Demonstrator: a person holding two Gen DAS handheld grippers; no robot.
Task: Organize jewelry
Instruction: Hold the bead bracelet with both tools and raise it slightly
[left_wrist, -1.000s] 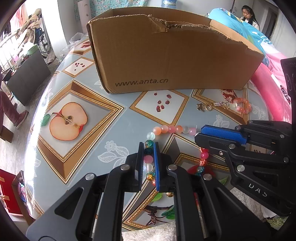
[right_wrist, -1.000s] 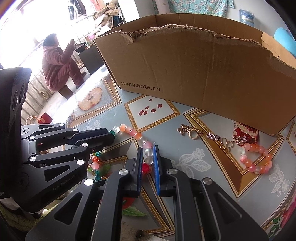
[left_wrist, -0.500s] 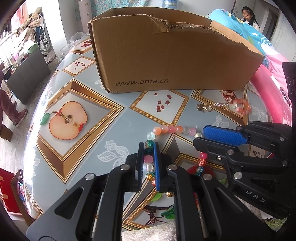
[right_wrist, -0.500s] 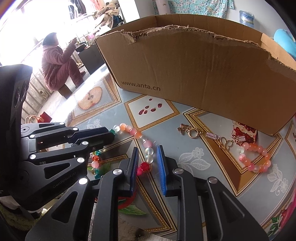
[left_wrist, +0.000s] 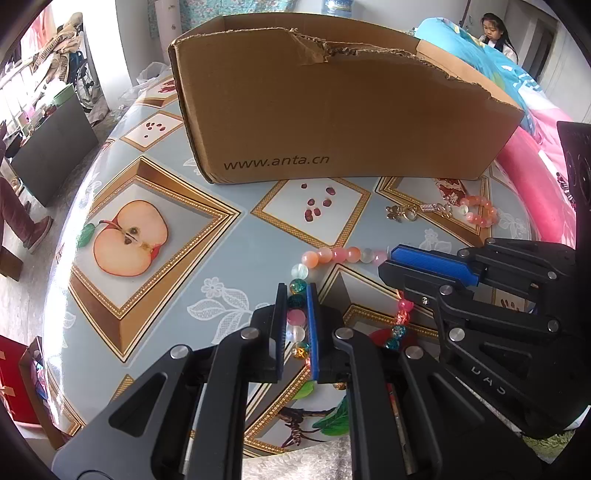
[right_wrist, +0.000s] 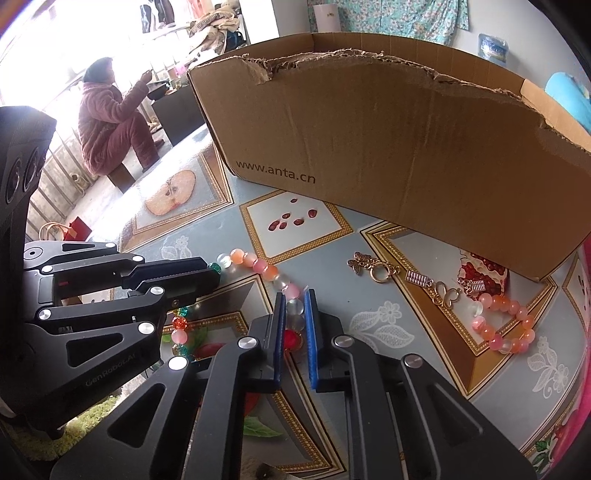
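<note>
A lived-in home, seen across a round table (left_wrist: 229, 236) covered with a glossy oilcloth printed with halved apples, pomegranates and gold frames. Domestic cues surround it: a bed with a bright turquoise and pink quilt (left_wrist: 532, 122) just beyond the table; floral curtain fabric (right_wrist: 391, 16) on the far wall; a heap of clothes and blankets (right_wrist: 218, 22) piled by a bright window; a seated person in a padded maroon house suit (right_wrist: 114, 125) eating from a bowl; a second person (left_wrist: 496, 37) sitting past the bed. A torn cardboard shipping box (left_wrist: 332, 110) printed "www.anta.cn" stands on the table
</note>
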